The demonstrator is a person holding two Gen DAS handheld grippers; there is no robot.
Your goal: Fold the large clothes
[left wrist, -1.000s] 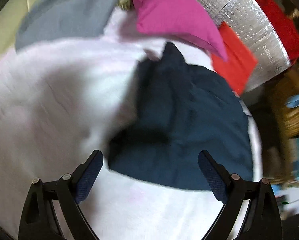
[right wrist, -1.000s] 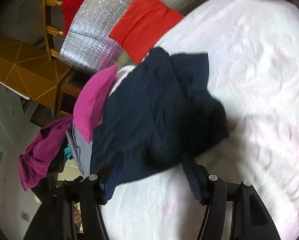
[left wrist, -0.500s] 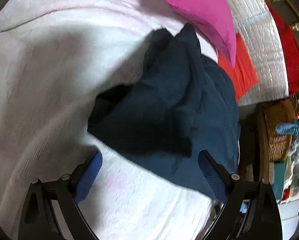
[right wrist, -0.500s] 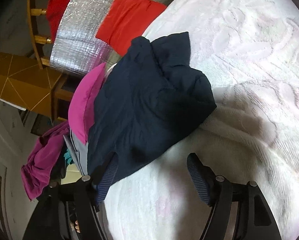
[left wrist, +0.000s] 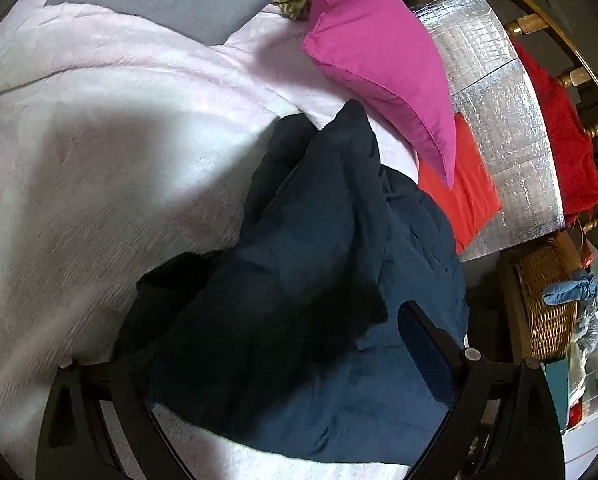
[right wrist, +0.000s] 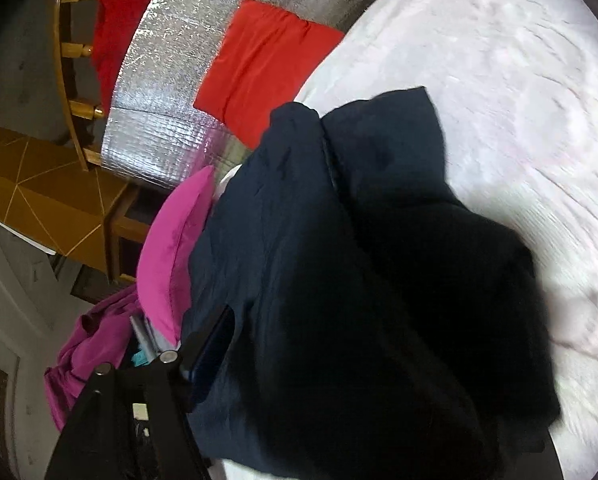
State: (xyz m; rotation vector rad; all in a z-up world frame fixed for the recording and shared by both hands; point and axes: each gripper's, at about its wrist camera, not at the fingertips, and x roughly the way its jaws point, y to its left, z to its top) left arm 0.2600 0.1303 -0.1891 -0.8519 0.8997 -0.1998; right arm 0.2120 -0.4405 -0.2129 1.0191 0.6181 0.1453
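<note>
Both grippers were brought down over the navy garment [left wrist: 331, 280] on the bed [left wrist: 99, 184]; left gripper [left wrist: 275, 364] fingers apart, right gripper [right wrist: 339, 360] fingers opening, cloth between, ungripped. Next fold judged imminent.

Bright daylight washes out the blurred white bedspread [right wrist: 519, 100]; fisheye edges darken and curve.
</note>
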